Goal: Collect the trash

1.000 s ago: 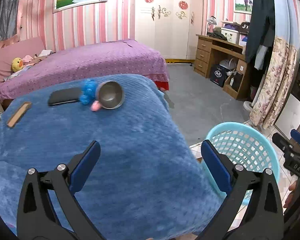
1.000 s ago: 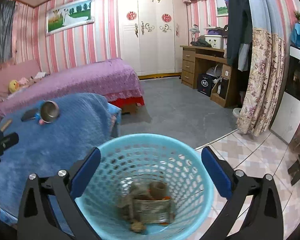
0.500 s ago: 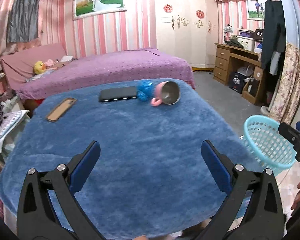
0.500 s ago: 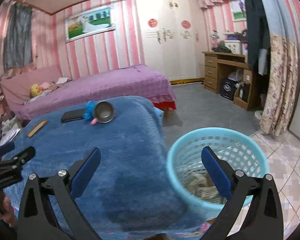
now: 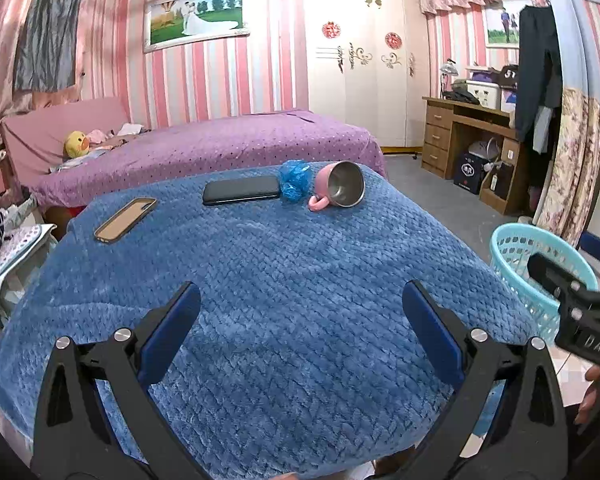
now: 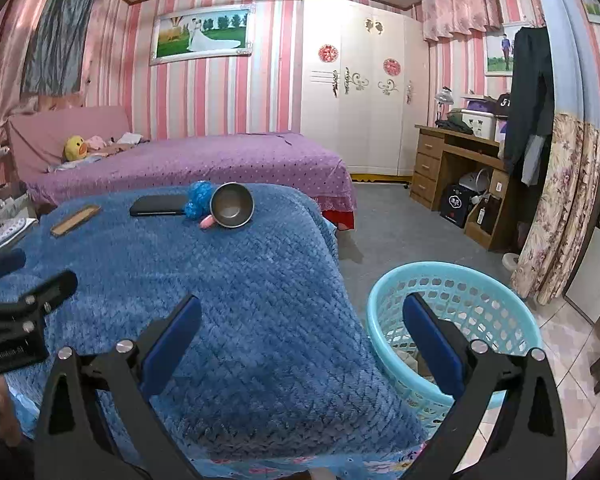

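The one piece that reads as trash is the crumpled blue wad [image 5: 295, 179], lying at the far end of the worktop [image 5: 284, 300], well ahead of both tools. It is wedged between a dark phone [image 5: 241, 190] on its left and a tipped pink mug [image 5: 338, 191] on its right, touching or nearly touching each. That crowding probably explains the wide-open stance of the tools: a pick there wants a careful approach that nudges neither neighbour.

The left tool [image 5: 300, 328] hangs over the near part of the blue blanket with its jaws spread wide and nothing between them. The right tool [image 6: 302, 330] is equally wide open and empty, poised over the worktop's right edge, with one finger over the blanket and the other over the turquoise basket [image 6: 496, 280]. The basket stands on the floor just beside that edge, likely so that a drop needs only a short swing.

A tan phone case [image 5: 125, 220] lies further left of the phone, apart from it.

The right wrist view looks down into the basket, where some paper-like scraps lie at the bottom; the left wrist view catches only its rim and mesh wall, partly behind the right tool. The left wrist view shows the mug's handle and pink side more clearly, while the right one looks straight into its steel mouth.
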{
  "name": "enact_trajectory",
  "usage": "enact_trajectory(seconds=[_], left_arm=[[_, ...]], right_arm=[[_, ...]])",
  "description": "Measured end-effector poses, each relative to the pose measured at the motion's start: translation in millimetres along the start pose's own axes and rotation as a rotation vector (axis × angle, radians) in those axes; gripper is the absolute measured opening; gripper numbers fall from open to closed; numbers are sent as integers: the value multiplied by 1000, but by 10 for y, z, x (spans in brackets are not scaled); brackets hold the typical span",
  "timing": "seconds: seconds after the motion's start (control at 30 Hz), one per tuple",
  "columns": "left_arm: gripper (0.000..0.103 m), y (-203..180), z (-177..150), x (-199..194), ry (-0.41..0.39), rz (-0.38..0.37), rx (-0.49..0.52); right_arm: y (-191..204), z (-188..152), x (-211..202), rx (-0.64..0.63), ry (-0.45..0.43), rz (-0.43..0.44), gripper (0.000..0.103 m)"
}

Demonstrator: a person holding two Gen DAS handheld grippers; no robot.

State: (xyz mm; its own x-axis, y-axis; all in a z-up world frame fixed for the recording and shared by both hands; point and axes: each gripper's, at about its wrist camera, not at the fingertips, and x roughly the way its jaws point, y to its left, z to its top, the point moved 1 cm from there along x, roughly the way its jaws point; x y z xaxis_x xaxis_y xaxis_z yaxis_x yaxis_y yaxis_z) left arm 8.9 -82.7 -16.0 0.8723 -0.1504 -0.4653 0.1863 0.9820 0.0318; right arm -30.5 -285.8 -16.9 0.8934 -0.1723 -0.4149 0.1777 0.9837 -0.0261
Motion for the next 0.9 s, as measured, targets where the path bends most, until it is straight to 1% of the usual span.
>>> enact_trajectory(seconds=[0.17, 0.3, 0.53, 0.9], left_arm=[[98, 94, -4, 21, -5, 16, -13], [98, 141, 2, 40, -4, 14, -26], [98, 156, -12, 21, -11, 3, -27], [98, 141, -36, -11, -26, 10, -24]], right_arm=[[53, -4, 0, -22, -4, -7, 98], [58, 12, -21, -15, -14, -1, 98], [67, 25, -28, -8, -22, 20, 98], [104, 17, -22, -17, -27, 33, 98]])
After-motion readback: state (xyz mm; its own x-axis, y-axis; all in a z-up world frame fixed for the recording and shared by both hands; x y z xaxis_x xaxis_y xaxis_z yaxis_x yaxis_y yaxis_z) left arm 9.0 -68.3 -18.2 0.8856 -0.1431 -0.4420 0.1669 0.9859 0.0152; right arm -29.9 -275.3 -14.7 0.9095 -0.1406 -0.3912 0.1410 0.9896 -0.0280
